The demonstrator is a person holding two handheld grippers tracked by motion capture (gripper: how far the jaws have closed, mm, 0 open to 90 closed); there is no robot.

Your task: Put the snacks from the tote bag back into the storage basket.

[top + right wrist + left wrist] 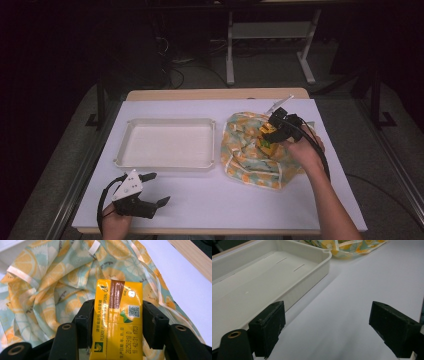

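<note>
**Yellow pack pinched above the fruit-print bag, tray waiting**

Dark room behind, with white table legs and loose cables on the floor beyond the far edge. White sheet (pixel 225 200) spread over a wooden table (pixel 215 94), covering nearly all of it. On that sheet, 2 big items side by side: a shallow white tray (pixel 127 150) at left, bare inside, and a crumpled cloth bag (pixel 240 150) printed with orange slices at right, its near corner just beside the tray's.

Right gripper (pixel 268 136) over the bag, jaws pressed on both long sides of a small yellow pack (pixel 117 315), seen close in the right gripper view with printed text, a date and a square code. Pack held off the cloth, squarely between the pads.

Left gripper (pixel 155 189) resting low at the near left of the sheet, jaws spread wide with nothing between them; tray wall just ahead in the left gripper view.

Likely step: carrying the pack across to the tray. Best done level and high enough to clear the bag's folds and the tray wall, then lowered flat onto the bare floor before easing the pinch. Glossy wrapper, so probably prone to slipping if the squeeze loosens early.
</note>
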